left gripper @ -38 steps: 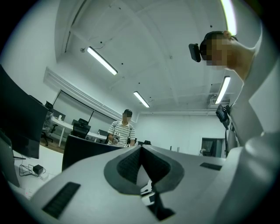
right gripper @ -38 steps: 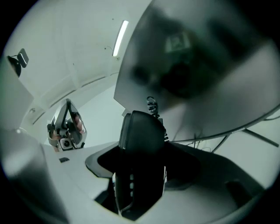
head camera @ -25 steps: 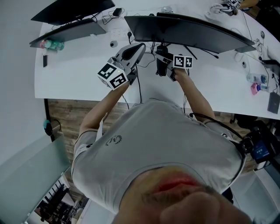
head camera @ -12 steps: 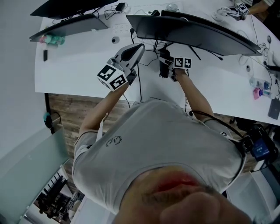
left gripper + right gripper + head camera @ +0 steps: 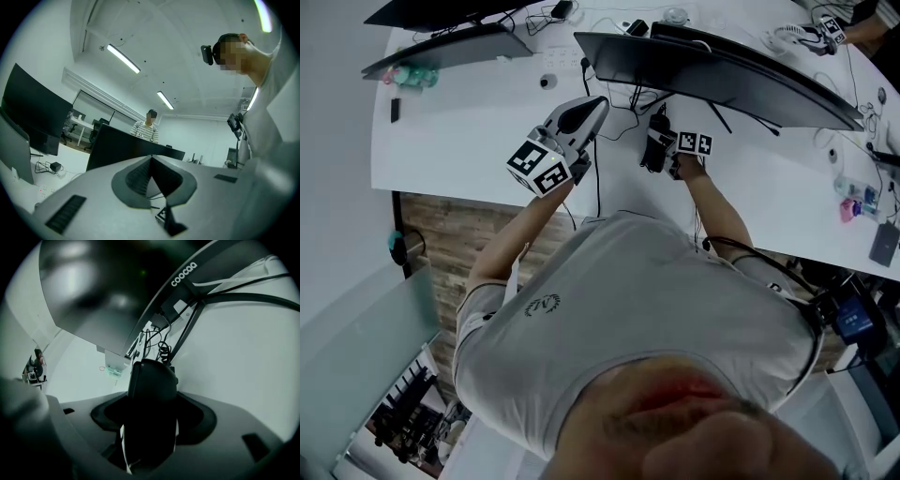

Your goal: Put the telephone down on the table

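Head view: my left gripper (image 5: 592,105) sits upper centre over the white surface (image 5: 459,131). My right gripper (image 5: 656,141) is just right of it, below the curved black monitor (image 5: 722,70).

Left gripper view: my jaws are pressed together, holding nothing.

Right gripper view: my jaws clamp the black telephone handset (image 5: 151,385) at centre frame.

Black glossy plastic telephone handset (image 5: 152,413) with a rounded end, clamped between the jaws of the right gripper (image 5: 666,150). Long axis runs along the jaws, rounded end pointing far. Sits low over the white table (image 5: 469,131), right of centre, just near of the dark curved monitor (image 5: 722,70). Can't tell if it touches the tabletop.
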A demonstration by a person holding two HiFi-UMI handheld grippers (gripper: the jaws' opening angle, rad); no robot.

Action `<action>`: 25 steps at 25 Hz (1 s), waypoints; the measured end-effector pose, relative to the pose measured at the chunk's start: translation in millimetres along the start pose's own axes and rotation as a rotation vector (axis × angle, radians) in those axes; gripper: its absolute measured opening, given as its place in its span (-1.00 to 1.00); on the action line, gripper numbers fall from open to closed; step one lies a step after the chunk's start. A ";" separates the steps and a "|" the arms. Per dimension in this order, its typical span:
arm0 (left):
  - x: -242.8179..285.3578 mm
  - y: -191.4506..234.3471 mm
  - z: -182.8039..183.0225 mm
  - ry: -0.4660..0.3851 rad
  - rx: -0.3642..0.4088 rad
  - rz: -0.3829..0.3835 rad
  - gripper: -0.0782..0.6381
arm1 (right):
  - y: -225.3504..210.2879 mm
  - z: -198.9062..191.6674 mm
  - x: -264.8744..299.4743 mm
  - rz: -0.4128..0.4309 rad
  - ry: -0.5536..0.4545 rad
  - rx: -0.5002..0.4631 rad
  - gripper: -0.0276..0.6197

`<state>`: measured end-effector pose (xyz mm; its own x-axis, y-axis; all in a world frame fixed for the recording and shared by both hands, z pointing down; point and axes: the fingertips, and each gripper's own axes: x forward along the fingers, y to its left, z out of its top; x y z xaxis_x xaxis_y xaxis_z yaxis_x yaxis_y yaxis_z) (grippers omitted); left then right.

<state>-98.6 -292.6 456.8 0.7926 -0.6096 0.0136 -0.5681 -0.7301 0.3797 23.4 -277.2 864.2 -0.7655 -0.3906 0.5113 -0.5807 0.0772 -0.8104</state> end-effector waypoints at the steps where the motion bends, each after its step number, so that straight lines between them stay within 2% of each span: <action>1: 0.1 4.0 -1.3 0.004 -0.002 0.006 -0.76 | -4.9 -1.7 3.5 0.004 0.006 -0.001 0.01; 5: -3.0 10.7 -0.5 0.004 -0.004 0.022 -0.76 | -18.1 -4.8 8.5 0.032 -0.005 0.026 0.01; 13: -1.4 14.3 -0.5 -0.002 -0.004 0.024 -0.76 | -14.7 -1.3 15.4 0.033 0.030 -0.041 0.01; 25: -3.6 14.3 -1.6 -0.004 -0.020 0.018 -0.76 | -17.6 -4.5 16.6 -0.078 0.057 -0.066 0.01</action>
<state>-109.2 -300.3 463.7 0.7812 -0.6240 0.0171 -0.5779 -0.7126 0.3979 19.6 -280.9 888.3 -0.7307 -0.3454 0.5889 -0.6546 0.1098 -0.7479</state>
